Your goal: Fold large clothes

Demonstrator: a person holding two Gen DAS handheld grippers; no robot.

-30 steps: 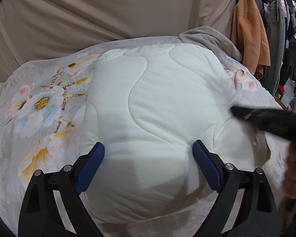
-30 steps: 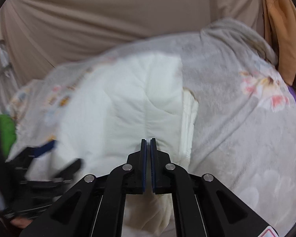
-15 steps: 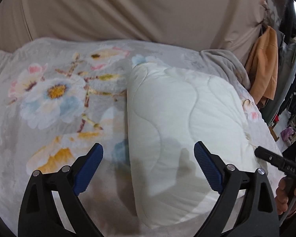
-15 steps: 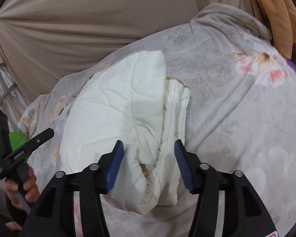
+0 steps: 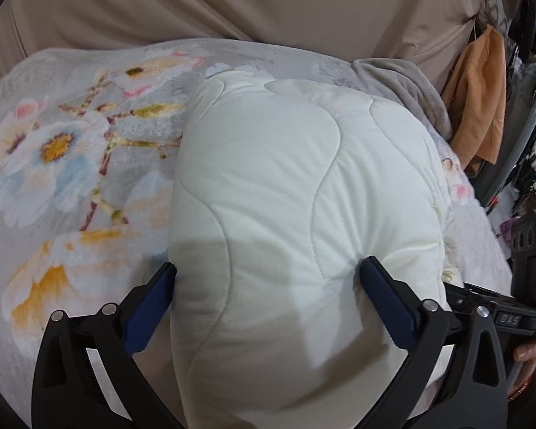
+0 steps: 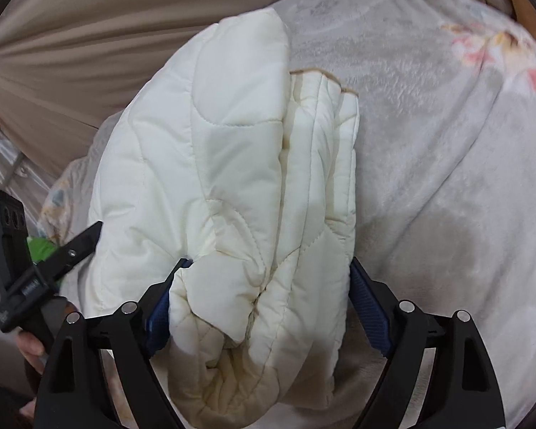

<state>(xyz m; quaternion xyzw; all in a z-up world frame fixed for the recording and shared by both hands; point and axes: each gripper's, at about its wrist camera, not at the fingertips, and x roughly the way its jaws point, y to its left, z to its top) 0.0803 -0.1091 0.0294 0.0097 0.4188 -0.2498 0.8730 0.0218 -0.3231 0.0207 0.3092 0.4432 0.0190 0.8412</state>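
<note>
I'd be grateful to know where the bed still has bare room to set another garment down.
Free: the floral blanket left of the folded white quilted garment, and the grey stretch on its right. Crowded: the near edge, where the open left gripper and right gripper straddle it.

Both grippers, left point(image 5: 268, 287) and right point(image 6: 266, 280), are matte black with triangular cutouts, silver round screws and ribbed blue pads point(image 5: 387, 304), while bare fingers point(image 5: 525, 352) show at the left view's lower right edge.
</note>
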